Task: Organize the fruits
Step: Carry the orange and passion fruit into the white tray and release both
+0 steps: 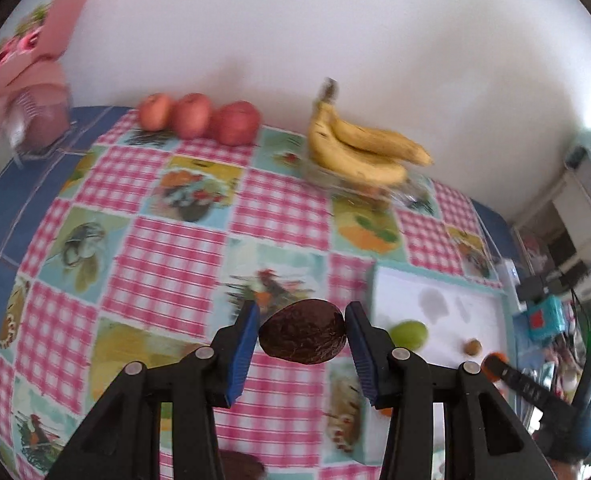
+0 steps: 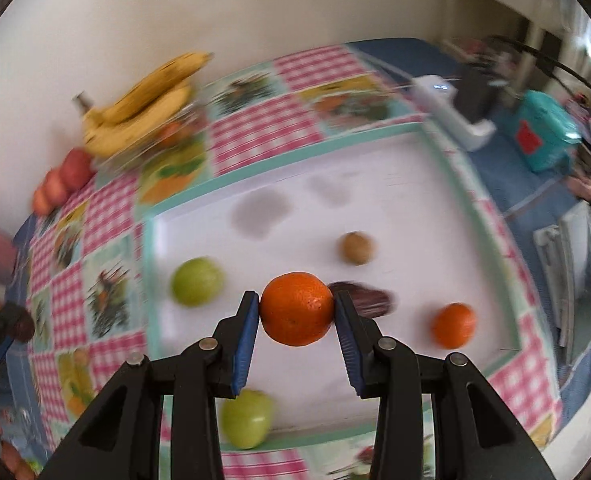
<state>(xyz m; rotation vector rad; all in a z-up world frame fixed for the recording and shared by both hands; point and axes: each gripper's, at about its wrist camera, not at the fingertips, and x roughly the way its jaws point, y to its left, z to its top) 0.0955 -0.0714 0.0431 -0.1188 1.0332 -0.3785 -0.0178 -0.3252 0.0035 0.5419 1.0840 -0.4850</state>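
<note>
My left gripper (image 1: pixel 303 320) is shut on a dark brown wrinkled fruit (image 1: pixel 303 334), held above the checked tablecloth (image 1: pixel 167 256). My right gripper (image 2: pixel 296 304) is shut on an orange (image 2: pixel 297 309) over a white board (image 2: pixel 375 208). On that board lie two green fruits (image 2: pixel 196 281) (image 2: pixel 247 418), a small brown fruit (image 2: pixel 357 247), a dark fruit (image 2: pixel 369 300) and a second orange (image 2: pixel 454 325). Three red apples (image 1: pixel 193 115) stand in a row at the wall. The bananas (image 1: pixel 363 148) lie on a glass dish (image 1: pixel 399 194).
A pink box (image 1: pixel 35 76) stands at the table's far left corner. At the right edge of the table are a white device (image 2: pixel 451 112) and a teal box (image 2: pixel 543 136). Another dark fruit (image 1: pixel 241 466) lies on the cloth near the bottom of the left wrist view.
</note>
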